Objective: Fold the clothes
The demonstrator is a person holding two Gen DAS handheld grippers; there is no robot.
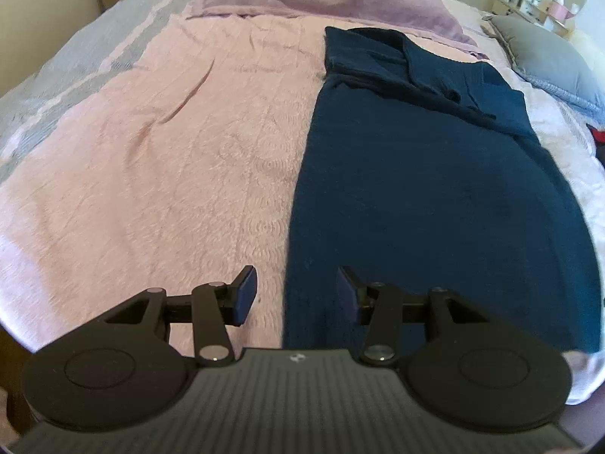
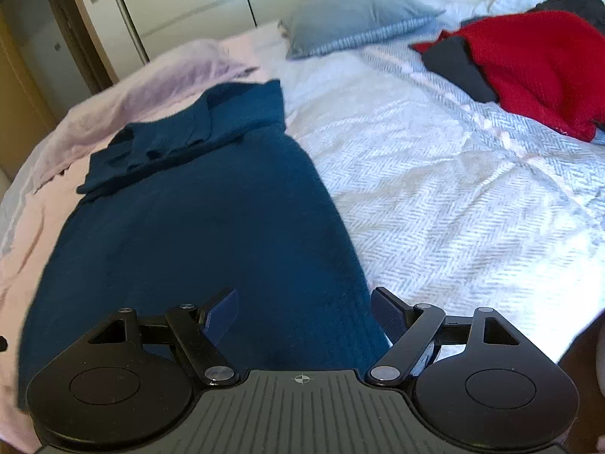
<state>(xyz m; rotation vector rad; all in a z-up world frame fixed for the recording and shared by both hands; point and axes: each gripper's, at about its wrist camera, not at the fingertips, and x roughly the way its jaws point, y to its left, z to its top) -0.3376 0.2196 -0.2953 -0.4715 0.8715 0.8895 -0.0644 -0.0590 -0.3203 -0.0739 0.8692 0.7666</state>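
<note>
dark teal sweater (image 1: 435,189), pale pink blanket (image 1: 170,151), white herringbone bedspread (image 2: 453,170), red garment (image 2: 537,64), grey-blue pillow (image 2: 351,19)

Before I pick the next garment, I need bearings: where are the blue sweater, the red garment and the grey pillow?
blue sweater (image 2: 196,227): right wrist view, middle of its body.
red garment (image 2: 537,68): right wrist view, its top surface.
grey pillow (image 2: 351,19): right wrist view, its centre.

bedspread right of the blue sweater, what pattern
White bedspread with a grey herringbone zigzag; clearest in the right wrist view.

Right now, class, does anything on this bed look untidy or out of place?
Yes: the red garment lies crumpled over dark clothing at the far right, unfolded. The blue sweater lies flat, sleeves folded in, both grippers open near its hem.
</note>
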